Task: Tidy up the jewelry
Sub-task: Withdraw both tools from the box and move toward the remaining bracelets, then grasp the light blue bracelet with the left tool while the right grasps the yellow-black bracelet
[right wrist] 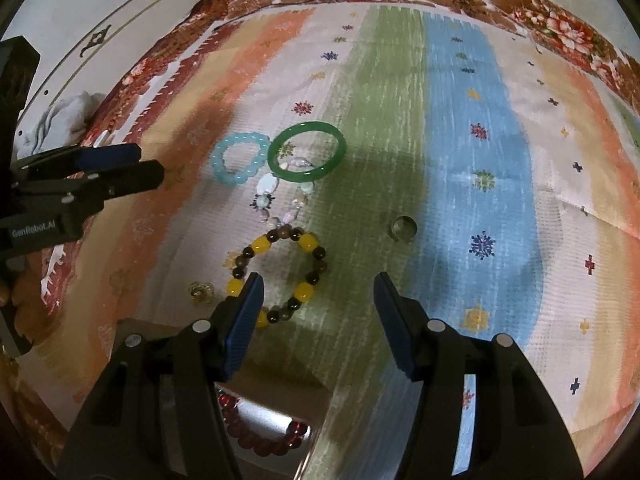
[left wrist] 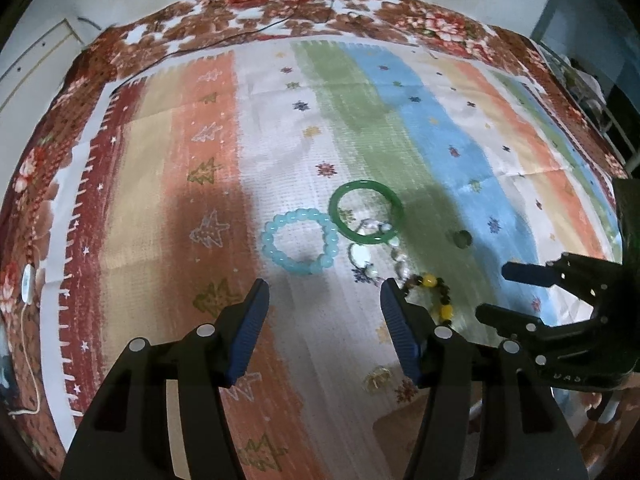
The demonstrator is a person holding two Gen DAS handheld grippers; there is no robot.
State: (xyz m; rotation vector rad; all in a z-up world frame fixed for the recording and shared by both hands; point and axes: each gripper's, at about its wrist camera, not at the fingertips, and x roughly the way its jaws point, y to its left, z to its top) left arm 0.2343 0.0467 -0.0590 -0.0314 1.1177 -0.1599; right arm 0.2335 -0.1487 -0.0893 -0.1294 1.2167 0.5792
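Note:
A green bangle (left wrist: 365, 211) (right wrist: 307, 151), a light blue bead bracelet (left wrist: 300, 240) (right wrist: 239, 157), a clear crystal bracelet (left wrist: 366, 256) (right wrist: 282, 196) and a yellow and brown bead bracelet (left wrist: 434, 292) (right wrist: 276, 276) lie on the striped cloth. A small dark ring (left wrist: 461, 239) (right wrist: 403, 228) lies to their right. A red bead bracelet (right wrist: 260, 432) lies in a box (right wrist: 280, 408) below my right gripper. My left gripper (left wrist: 324, 292) is open above the cloth, near the blue bracelet. My right gripper (right wrist: 318, 288) is open beside the yellow bracelet.
A small gold ornament (right wrist: 200, 291) (left wrist: 376, 376) lies near the box. The striped cloth (left wrist: 400, 140) covers a floral blanket (left wrist: 280, 0). A white cable with a switch (left wrist: 27, 284) lies at the left edge. Crumpled white cloth (right wrist: 64, 116) sits at the far left.

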